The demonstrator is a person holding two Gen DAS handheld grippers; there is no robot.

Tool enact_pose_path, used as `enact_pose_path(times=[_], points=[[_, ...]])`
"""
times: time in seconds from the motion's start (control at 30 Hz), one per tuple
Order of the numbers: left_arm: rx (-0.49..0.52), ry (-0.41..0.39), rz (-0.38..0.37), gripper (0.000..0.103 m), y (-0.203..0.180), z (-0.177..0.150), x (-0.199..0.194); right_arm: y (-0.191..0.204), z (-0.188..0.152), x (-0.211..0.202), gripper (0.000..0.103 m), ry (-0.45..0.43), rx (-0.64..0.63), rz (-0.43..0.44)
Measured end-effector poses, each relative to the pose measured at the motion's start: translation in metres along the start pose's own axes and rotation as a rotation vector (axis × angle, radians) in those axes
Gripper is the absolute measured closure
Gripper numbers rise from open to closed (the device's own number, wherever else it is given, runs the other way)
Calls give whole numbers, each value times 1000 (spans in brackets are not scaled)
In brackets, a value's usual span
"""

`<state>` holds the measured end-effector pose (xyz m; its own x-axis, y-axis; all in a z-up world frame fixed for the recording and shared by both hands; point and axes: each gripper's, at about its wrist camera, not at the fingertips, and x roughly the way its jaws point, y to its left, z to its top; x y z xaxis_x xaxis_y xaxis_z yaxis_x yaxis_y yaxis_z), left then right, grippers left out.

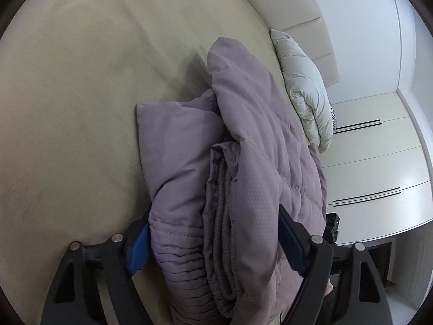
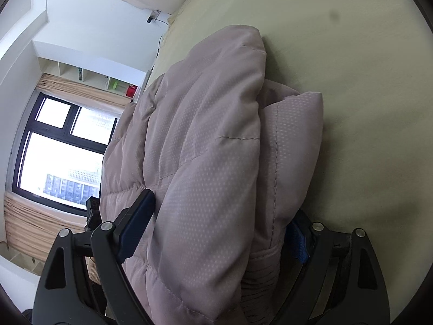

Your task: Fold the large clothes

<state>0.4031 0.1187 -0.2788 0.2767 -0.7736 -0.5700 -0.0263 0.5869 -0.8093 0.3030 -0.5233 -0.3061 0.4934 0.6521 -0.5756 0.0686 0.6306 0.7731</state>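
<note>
A mauve quilted puffer jacket (image 1: 251, 135) lies folded into a thick bundle on the beige bed (image 1: 81, 94). Its ribbed cuff and knit edge face the left wrist camera. My left gripper (image 1: 213, 214) straddles the near end of the bundle, and both blue pads (image 1: 139, 241) press against its sides. In the right wrist view the same jacket (image 2: 211, 149) fills the centre. My right gripper (image 2: 222, 205) stands wide around the padded fold, one finger (image 2: 138, 216) dug into the fabric. The other pad is partly hidden under the jacket.
A white puffer garment (image 1: 305, 86) lies folded at the bed's edge beyond the jacket, beside the padded headboard (image 1: 292, 5). White drawers (image 1: 379, 162) stand past the bed. A window with beige curtains (image 2: 54, 149) shows in the right wrist view. Bare bed sheet (image 2: 365, 81) lies beside the bundle.
</note>
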Motion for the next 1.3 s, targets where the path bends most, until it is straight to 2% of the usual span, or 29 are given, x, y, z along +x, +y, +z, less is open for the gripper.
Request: enact_pose_path(times=[0.2, 0.27, 0.37, 0.43, 0.53, 0.73, 1.03, 1.2, 1.3], points=[[-7, 10, -16, 36, 2, -2, 3, 13, 3, 16, 19, 12, -30, -29], [-11, 9, -25, 48, 4, -5, 4, 19, 3, 19, 24, 19, -44, -39], [-1, 3, -21, 59, -1, -9, 1, 26, 2, 18, 39, 10, -72, -64], [5, -7, -7, 64, -9, -13, -2, 34, -3, 12, 54, -8, -95, -90], [15, -33, -6, 68, -21, -20, -11, 49, -7, 4, 64, -46, -107, -114], [12, -68, -32, 70, -35, -44, -39, 91, -20, -11, 72, -74, -149, -123], [48, -95, -52, 71, -62, -93, -107, 159, -63, -26, 73, -68, -200, -94], [62, -94, -42, 70, -57, -129, -139, 175, -95, -31, 73, -68, -195, -50], [50, -73, 1, 69, -39, -147, -138, 168, -113, -26, 73, -54, -171, -46]])
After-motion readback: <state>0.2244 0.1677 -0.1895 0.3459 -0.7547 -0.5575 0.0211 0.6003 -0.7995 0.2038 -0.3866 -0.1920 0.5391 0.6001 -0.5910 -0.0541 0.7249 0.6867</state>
